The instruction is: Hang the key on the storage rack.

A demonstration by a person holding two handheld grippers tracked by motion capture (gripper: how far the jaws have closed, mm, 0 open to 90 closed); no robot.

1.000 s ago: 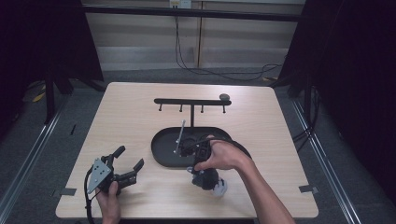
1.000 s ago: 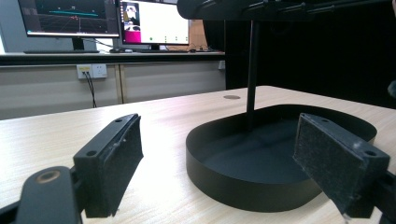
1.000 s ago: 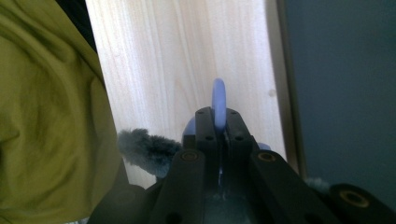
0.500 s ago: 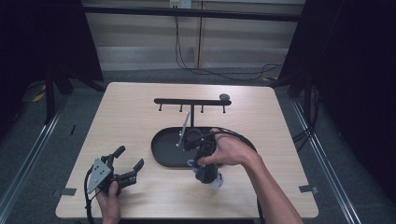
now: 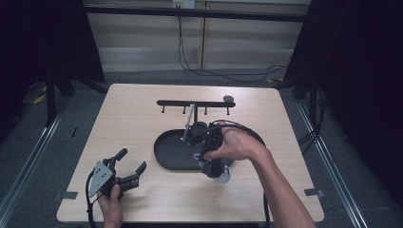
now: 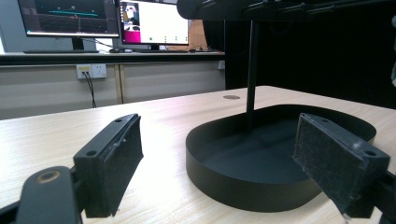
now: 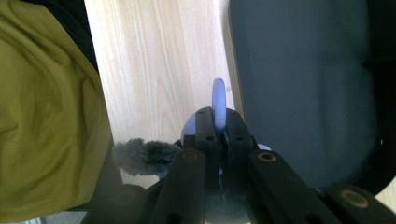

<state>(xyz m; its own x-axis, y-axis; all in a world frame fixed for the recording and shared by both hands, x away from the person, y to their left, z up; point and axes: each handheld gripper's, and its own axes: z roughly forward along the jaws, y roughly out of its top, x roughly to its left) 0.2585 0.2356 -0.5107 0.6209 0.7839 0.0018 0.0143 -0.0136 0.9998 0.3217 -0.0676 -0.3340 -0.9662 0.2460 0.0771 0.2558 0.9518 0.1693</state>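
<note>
A black oval tray [image 5: 169, 153] lies mid-table, and from it rises a thin pole [image 5: 189, 121] carrying a horizontal bar with hooks [image 5: 195, 103]. My right gripper [image 5: 217, 172] hangs over the tray's near right rim, pointing down, shut on a pale blue rounded object [image 5: 223, 177]. In the right gripper view the jaws pinch the object's thin blue edge [image 7: 218, 103] above the table beside the tray [image 7: 303, 84]. My left gripper [image 5: 132, 160] rests open at the near left of the table, aimed at the tray [image 6: 243, 182] and pole [image 6: 252, 70], with nothing between its fingers [image 6: 114, 161].
A small dark disc [image 5: 228, 99] lies on the table by the bar's right end. The right gripper's cable [image 5: 247, 130] loops over the tray's right side. A yellow-green garment [image 7: 51, 107] hangs at the table's near edge. Monitors [image 6: 107, 18] stand beyond the far edge.
My right hand has carried the blue object away from the table's near edge, toward the tray. The left gripper has stayed where it was.
</note>
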